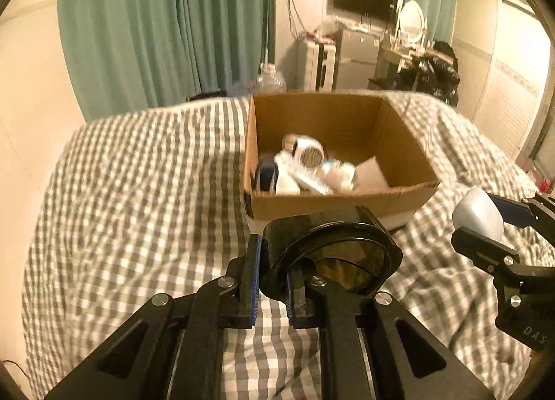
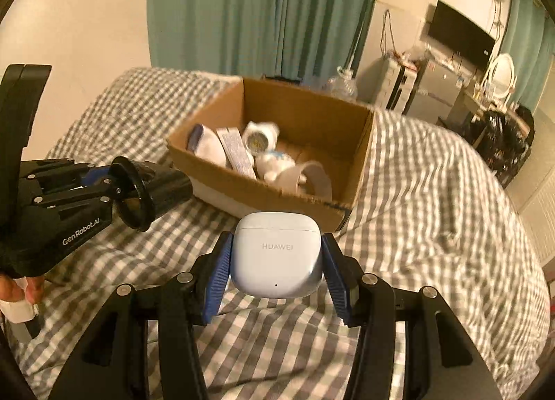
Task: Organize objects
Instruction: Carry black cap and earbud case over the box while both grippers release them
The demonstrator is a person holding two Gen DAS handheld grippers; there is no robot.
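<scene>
Above the checkered bed (image 1: 138, 174), the left gripper (image 1: 274, 282) is clamped on a dark cup (image 1: 333, 250); the right gripper (image 2: 277, 261) squeezes a white earbud case (image 2: 275, 254), near the cardboard box (image 2: 312, 108).

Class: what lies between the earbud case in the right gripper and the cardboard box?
Only bare checked bedcover separates the earbud case from the box; the right wrist view shows it.

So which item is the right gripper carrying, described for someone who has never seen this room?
Start at the checked bedspread and the open cardboard box on it. Just short of the box, the right gripper is shut on an earbud case. Unlike the black item in the left gripper, it is pale, rounded and marked HUAWEI.
</scene>
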